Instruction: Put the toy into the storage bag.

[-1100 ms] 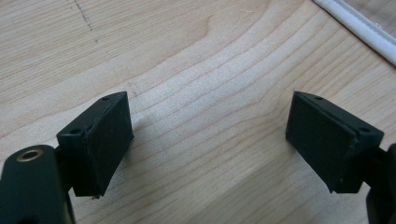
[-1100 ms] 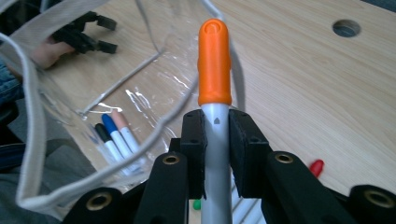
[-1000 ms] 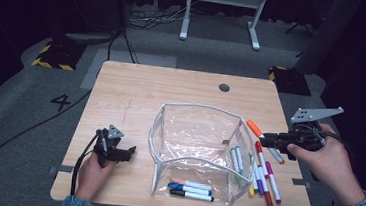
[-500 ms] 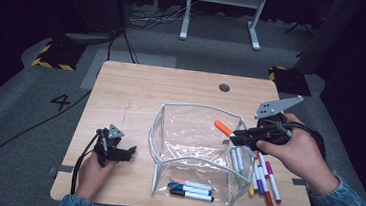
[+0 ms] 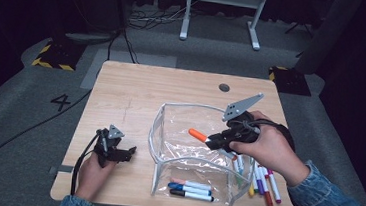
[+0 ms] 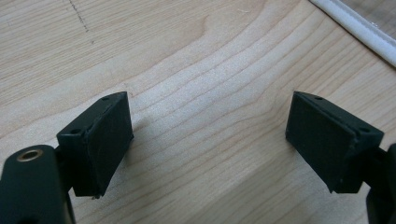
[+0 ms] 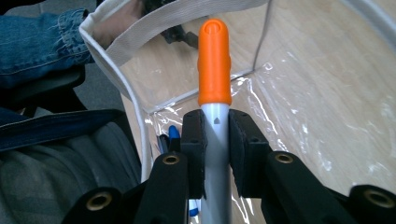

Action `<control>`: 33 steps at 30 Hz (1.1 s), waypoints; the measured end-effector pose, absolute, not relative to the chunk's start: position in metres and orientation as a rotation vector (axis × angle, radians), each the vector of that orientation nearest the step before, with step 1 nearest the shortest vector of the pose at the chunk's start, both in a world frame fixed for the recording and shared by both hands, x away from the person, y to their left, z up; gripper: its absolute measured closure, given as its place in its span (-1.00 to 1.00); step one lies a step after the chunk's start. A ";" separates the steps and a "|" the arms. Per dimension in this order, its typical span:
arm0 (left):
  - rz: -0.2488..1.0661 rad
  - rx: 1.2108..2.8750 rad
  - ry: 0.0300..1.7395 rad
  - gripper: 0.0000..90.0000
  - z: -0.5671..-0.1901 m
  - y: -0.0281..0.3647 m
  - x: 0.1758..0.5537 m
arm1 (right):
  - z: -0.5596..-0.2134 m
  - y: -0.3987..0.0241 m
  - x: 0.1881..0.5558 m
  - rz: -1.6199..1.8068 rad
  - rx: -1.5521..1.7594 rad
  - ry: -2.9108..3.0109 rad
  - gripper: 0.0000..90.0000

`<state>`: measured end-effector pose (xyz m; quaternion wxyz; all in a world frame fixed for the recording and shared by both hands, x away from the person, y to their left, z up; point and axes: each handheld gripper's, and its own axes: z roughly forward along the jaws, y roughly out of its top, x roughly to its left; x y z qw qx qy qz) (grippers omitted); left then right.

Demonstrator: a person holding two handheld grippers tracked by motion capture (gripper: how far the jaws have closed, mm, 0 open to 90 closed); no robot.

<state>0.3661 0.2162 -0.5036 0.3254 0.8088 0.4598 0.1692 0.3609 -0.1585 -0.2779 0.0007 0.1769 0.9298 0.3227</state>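
Grey floor beside the pale wood desk carries a painted "4", the one mark we can read. On the desk stands a clear plastic pouch with a white fabric rim, a few markers lying inside it. Our right hand-held gripper clamps the grey barrel of an orange-capped marker above the open pouch (its lower end is hidden). Our left hand-held gripper rests on the desk, jaws wide, gripping nothing. More markers lie beside the pouch, partly hidden by the hand.
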 end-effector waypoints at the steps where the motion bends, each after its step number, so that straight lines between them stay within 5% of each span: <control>1: 0.445 2.119 1.204 -0.67 -0.504 0.216 0.366 | -0.280 -0.156 0.362 1.013 0.550 2.931 0.71; 33: 0.440 2.116 1.206 -0.67 -0.504 0.216 0.365 | -0.329 -0.117 0.379 0.879 0.523 3.168 0.71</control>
